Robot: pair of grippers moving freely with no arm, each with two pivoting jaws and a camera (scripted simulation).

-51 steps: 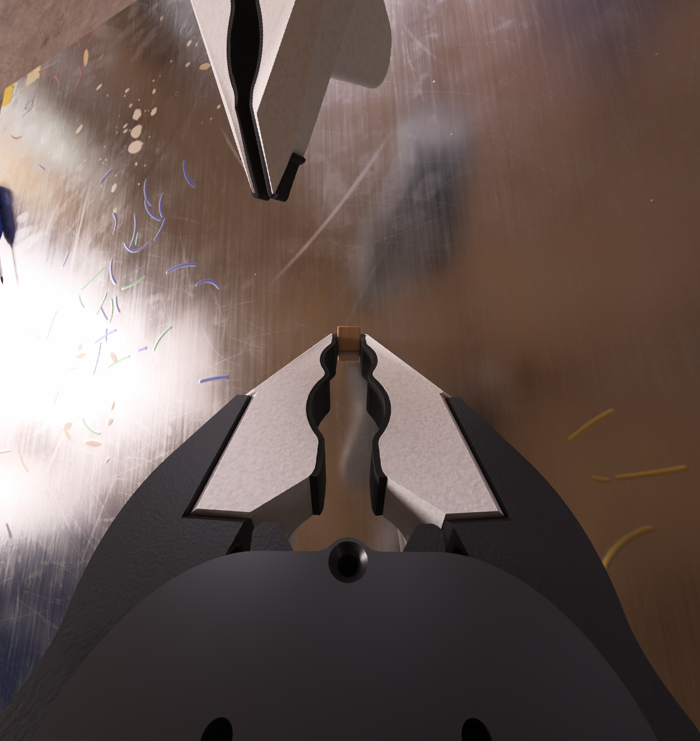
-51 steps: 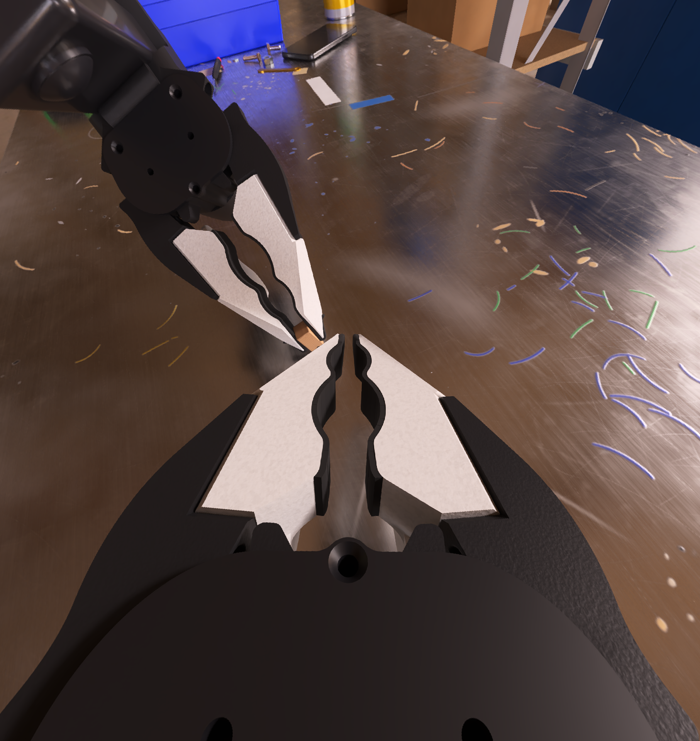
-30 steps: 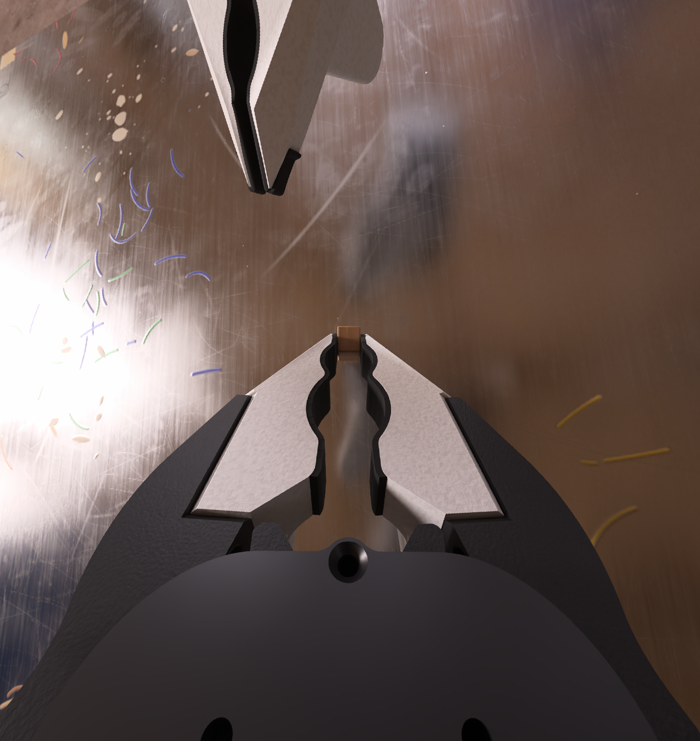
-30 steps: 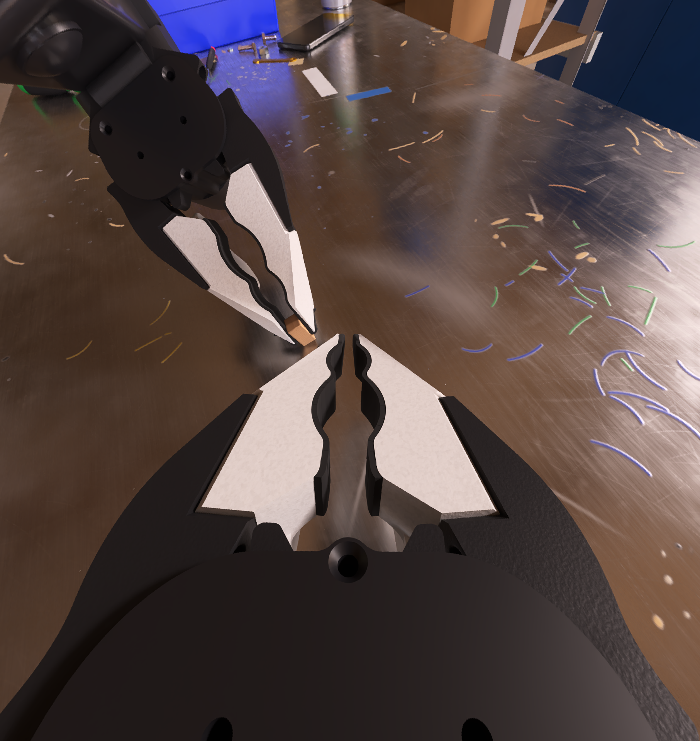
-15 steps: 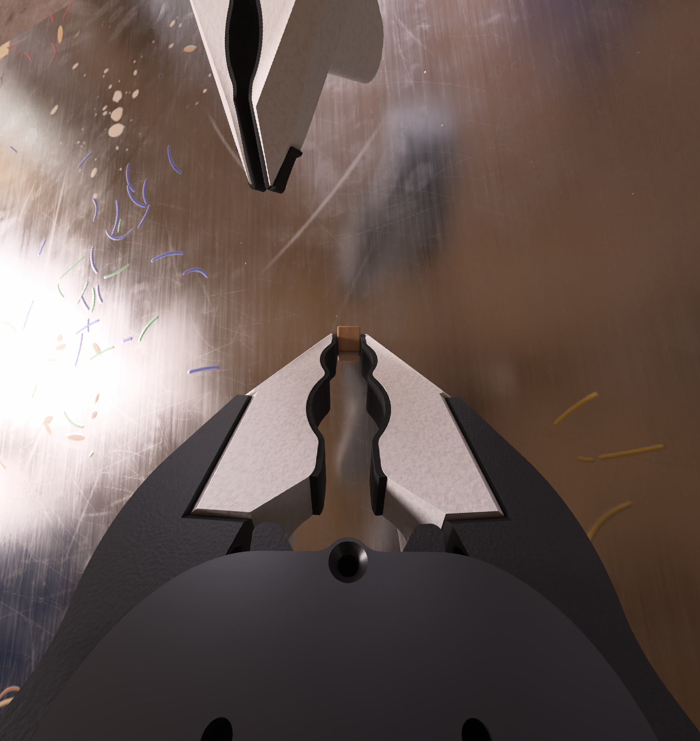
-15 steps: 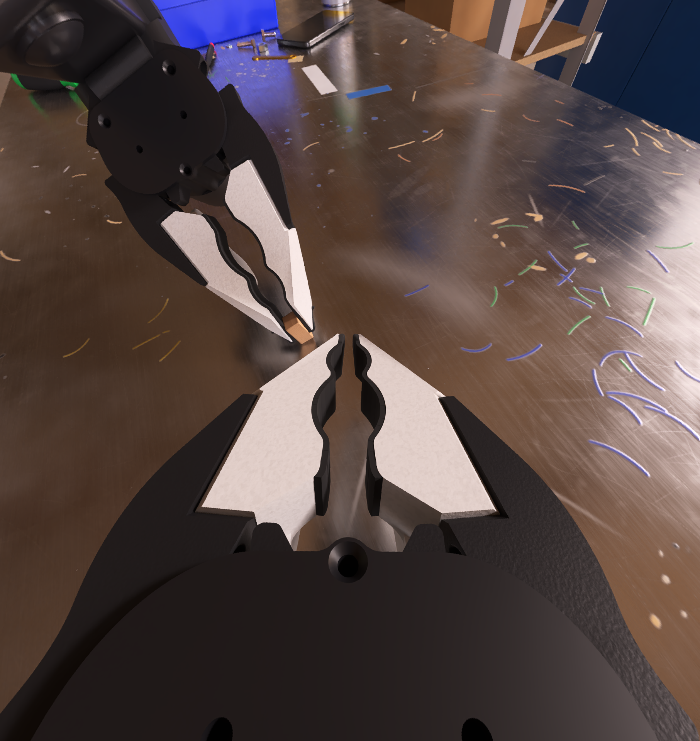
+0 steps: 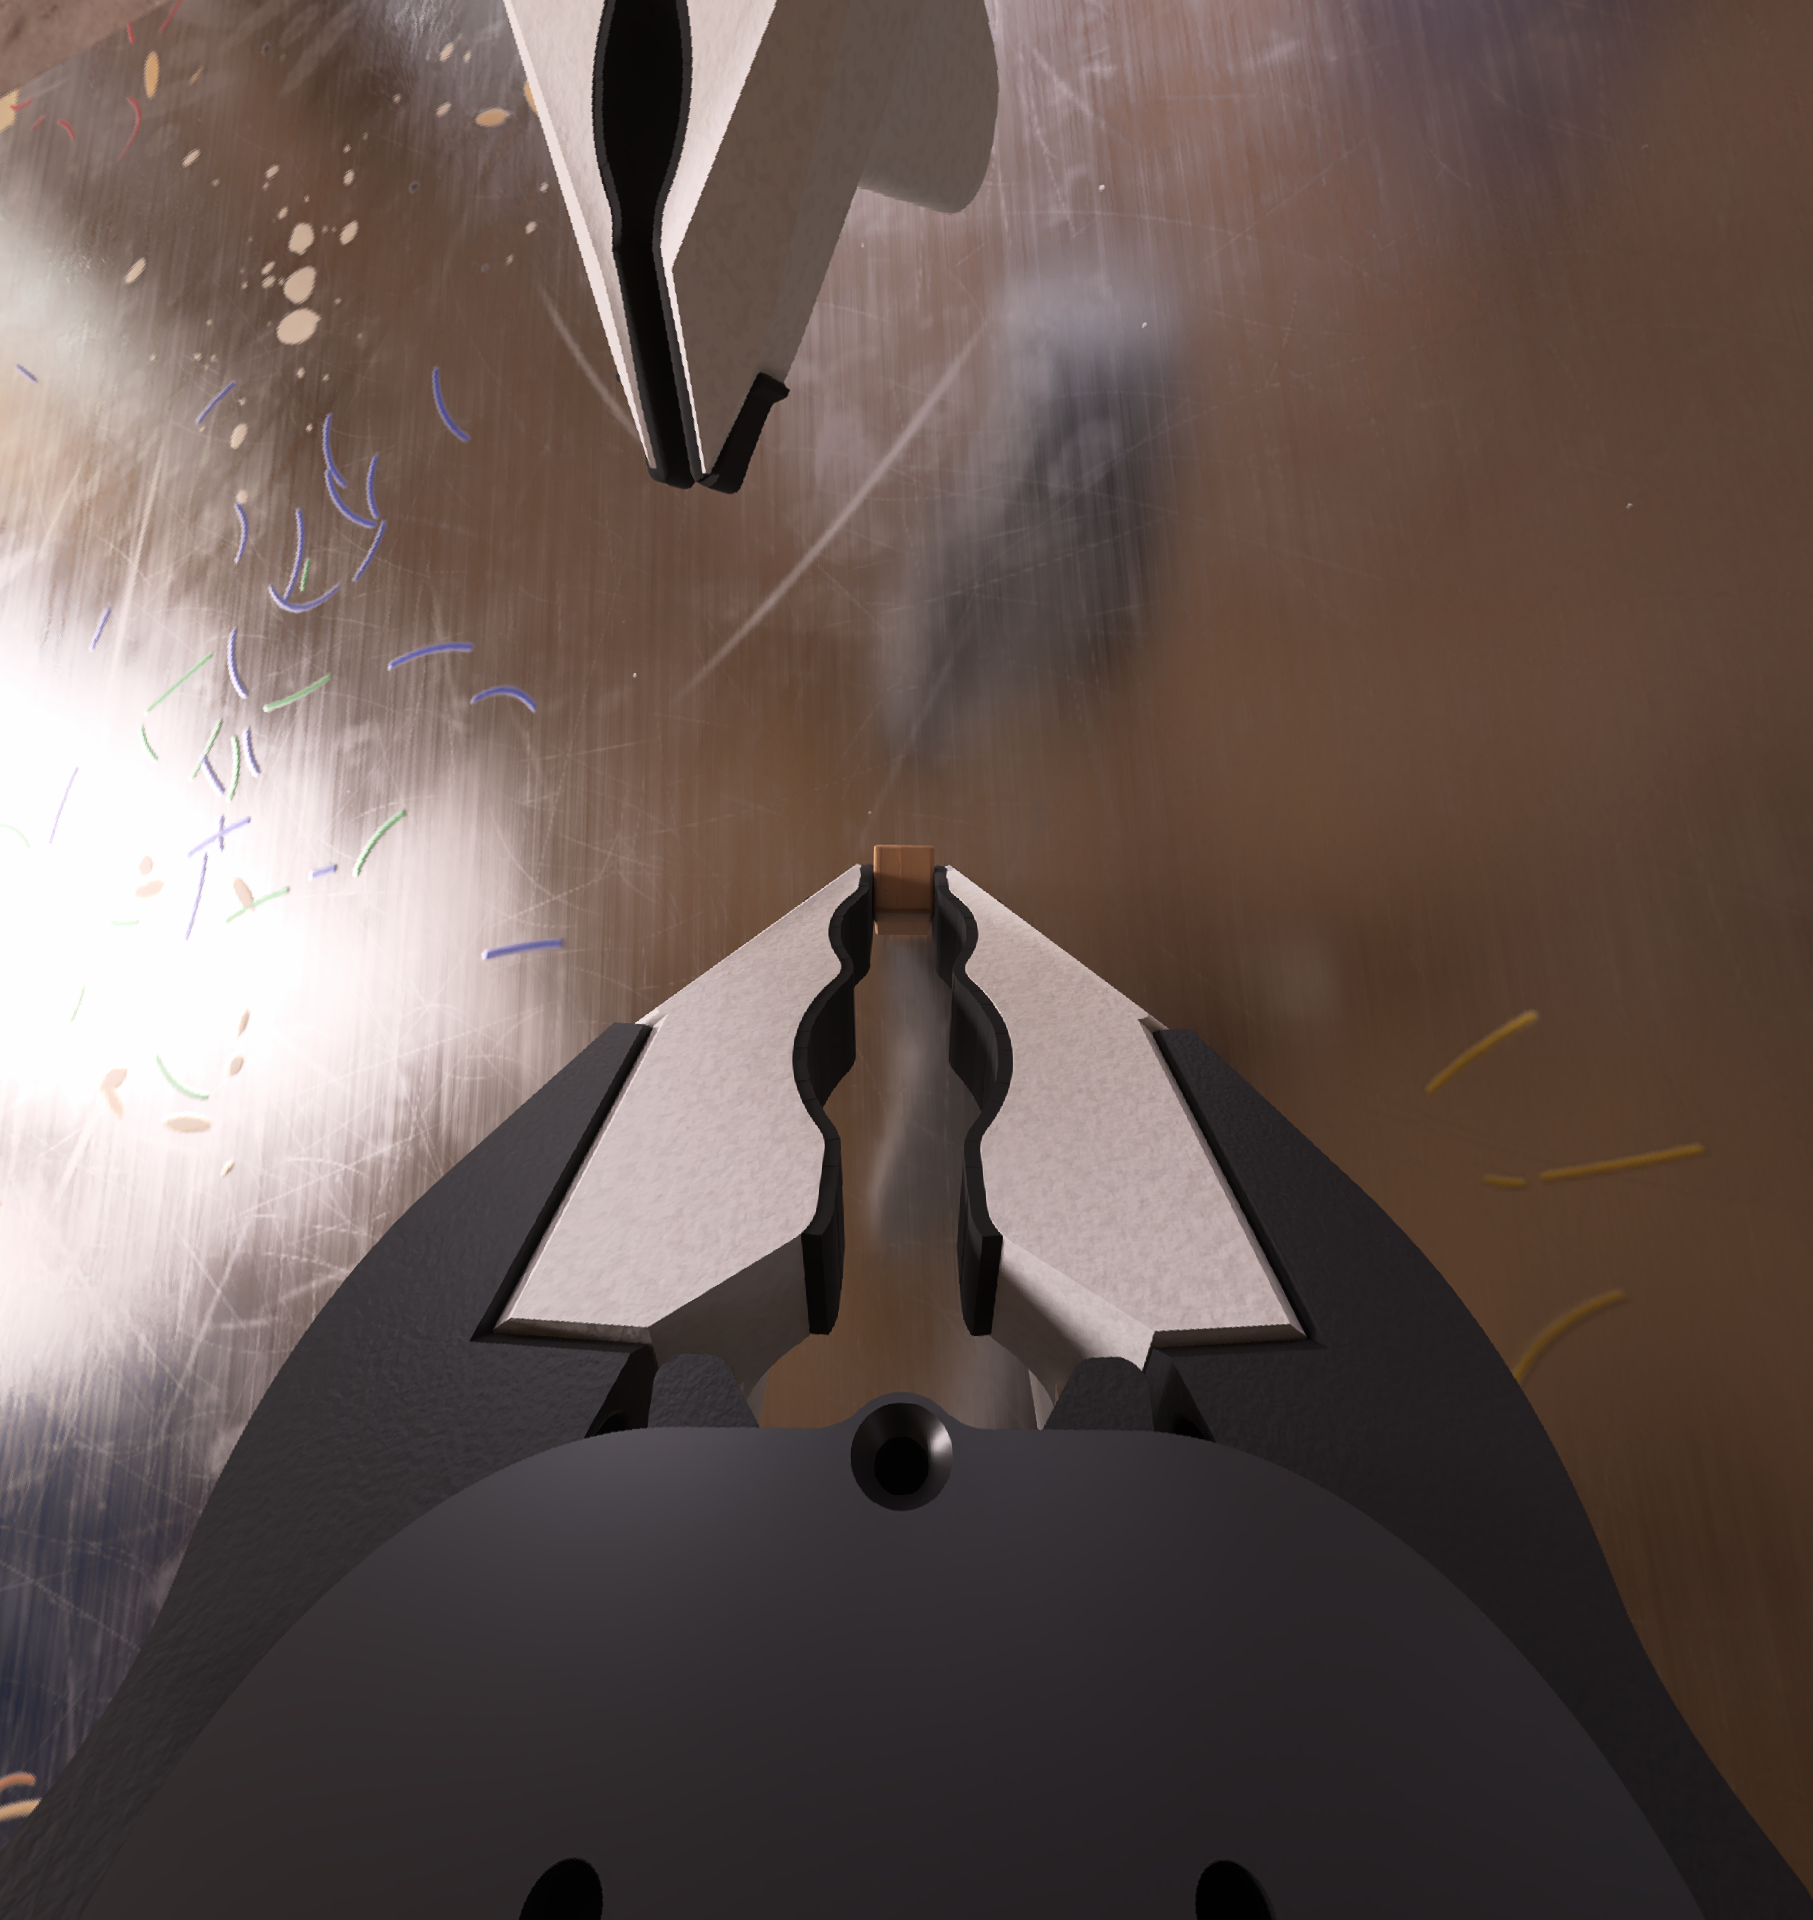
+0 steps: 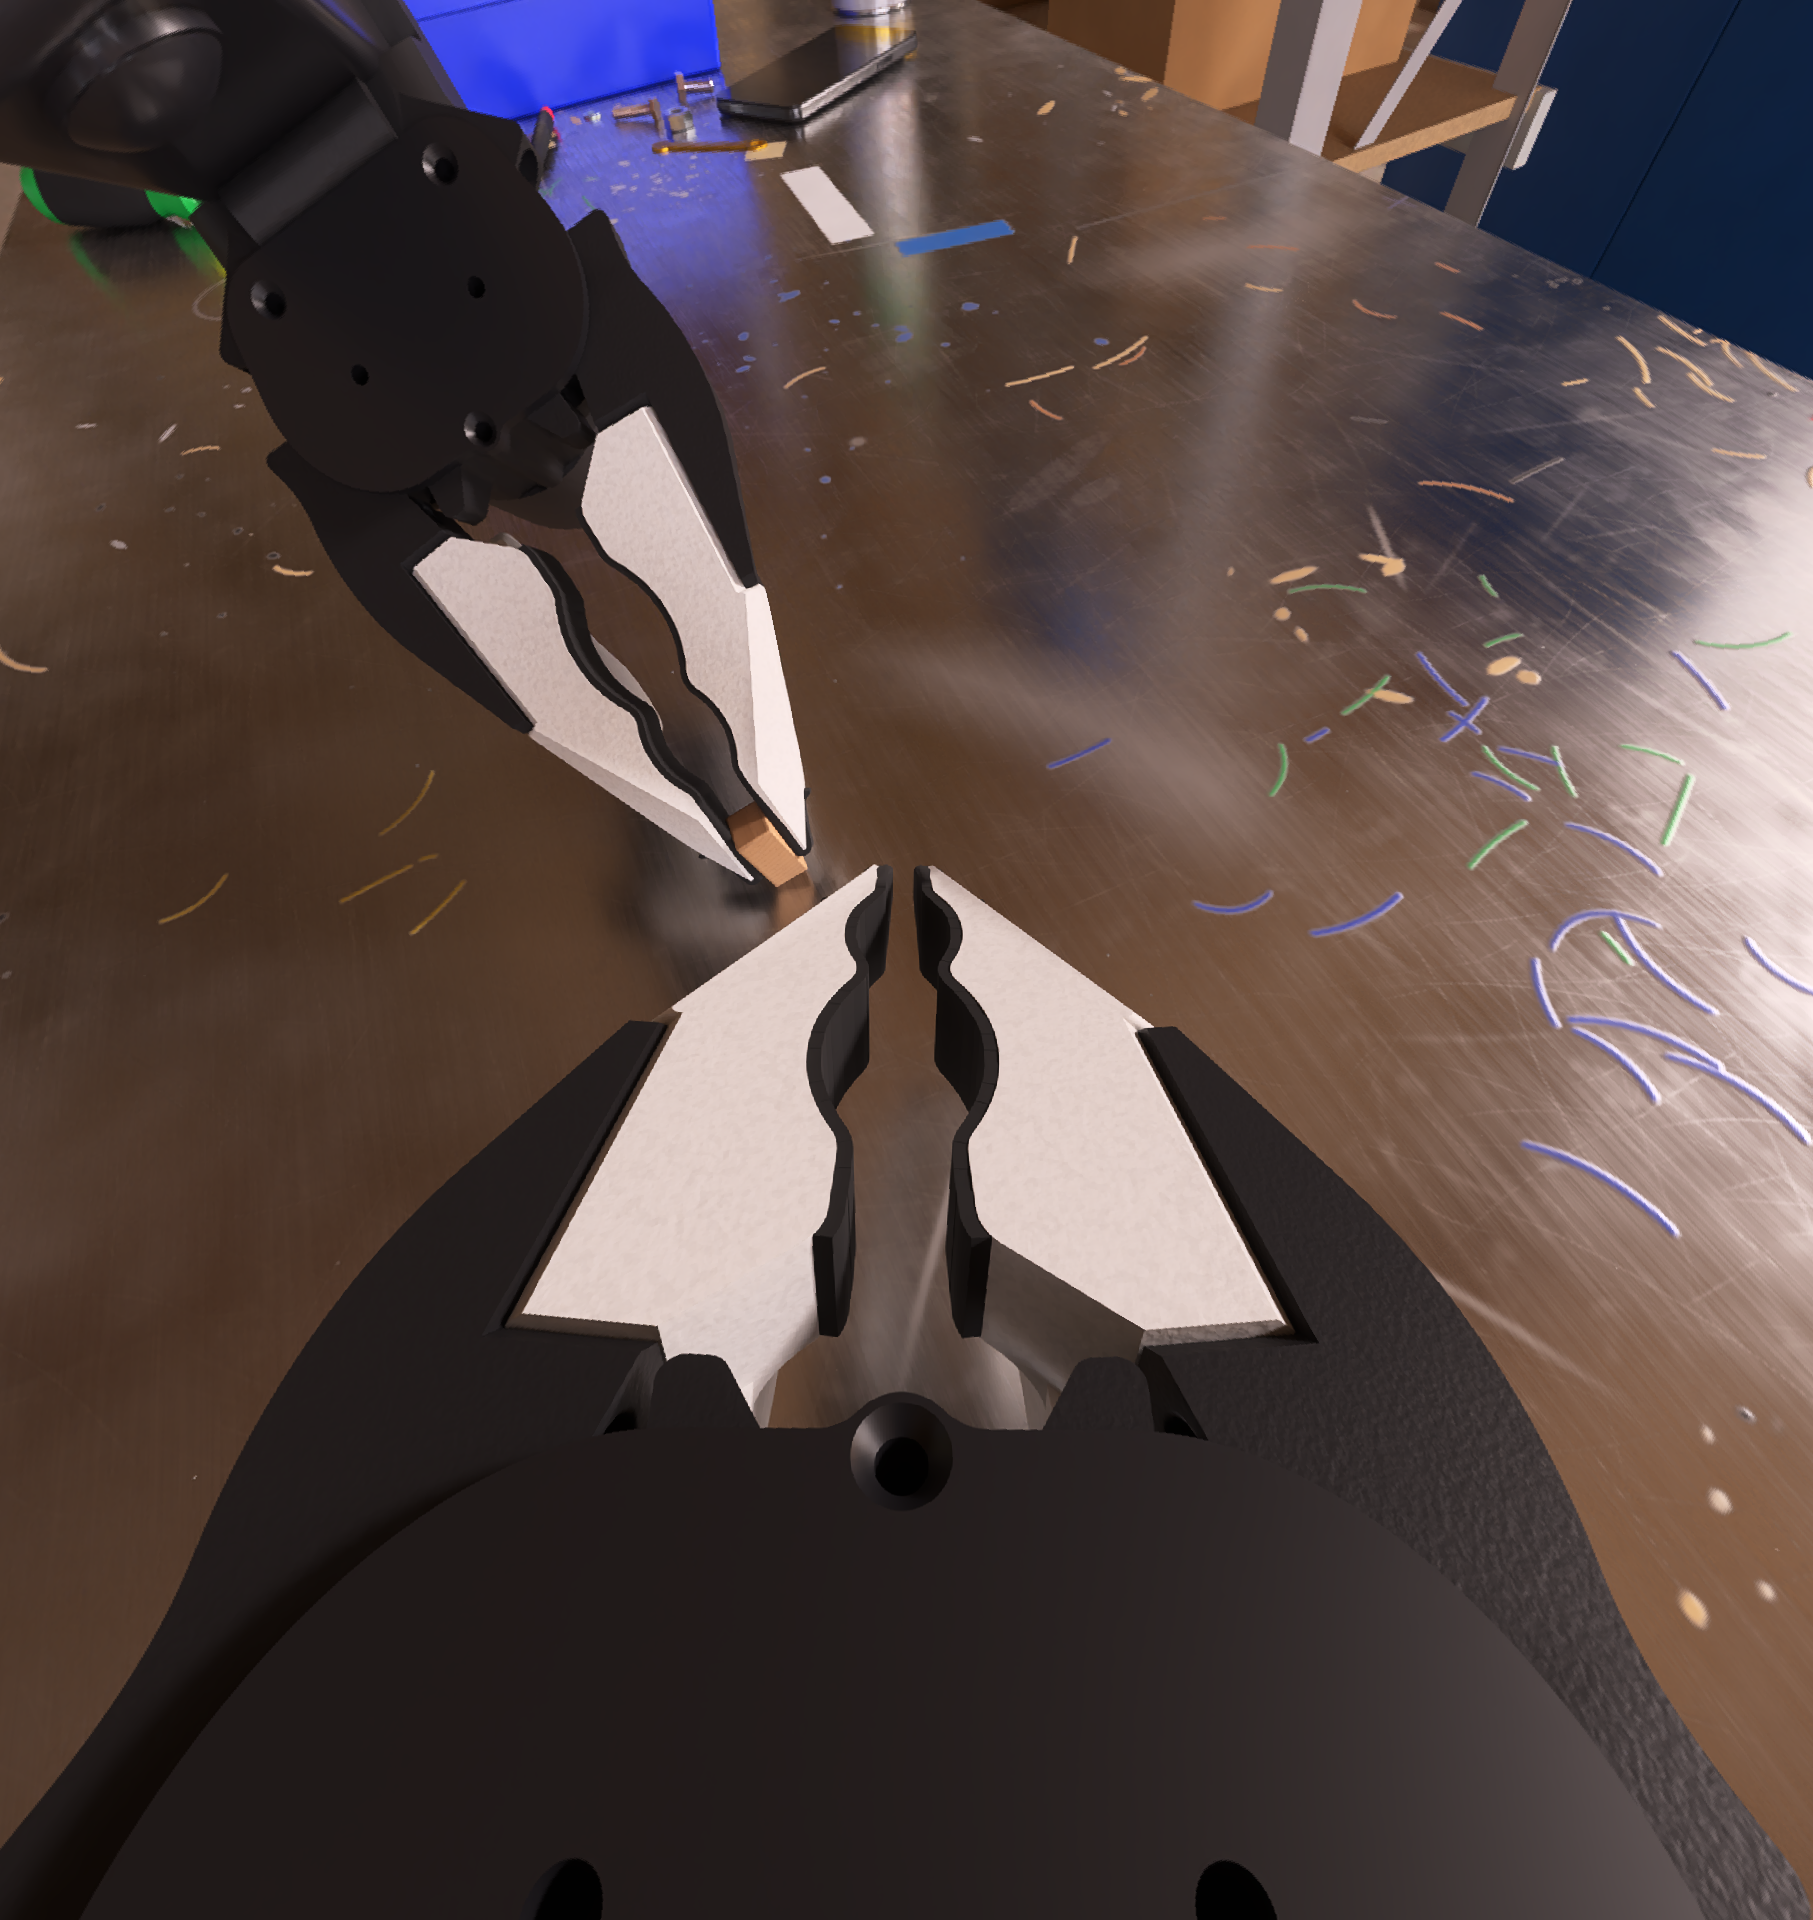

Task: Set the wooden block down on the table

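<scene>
Left gripper [image 7: 903,883] pinches wooden block [image 7: 902,871] at its fingertips, low over table [image 8: 1089,499]; right gripper [image 8: 903,883] nearly closed, empty.

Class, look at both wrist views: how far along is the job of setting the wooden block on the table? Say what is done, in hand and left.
Done: the left claw has the block pinched at its tips. In hand: the block sits low over the table; whether it touches is unclear. Left: open the claw and back away. The right claw is shut, empty, close beside the block.

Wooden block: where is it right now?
Wooden block sits clamped at the left gripper fingertips, low over the metal table, just ahead-left of the right gripper.
</scene>
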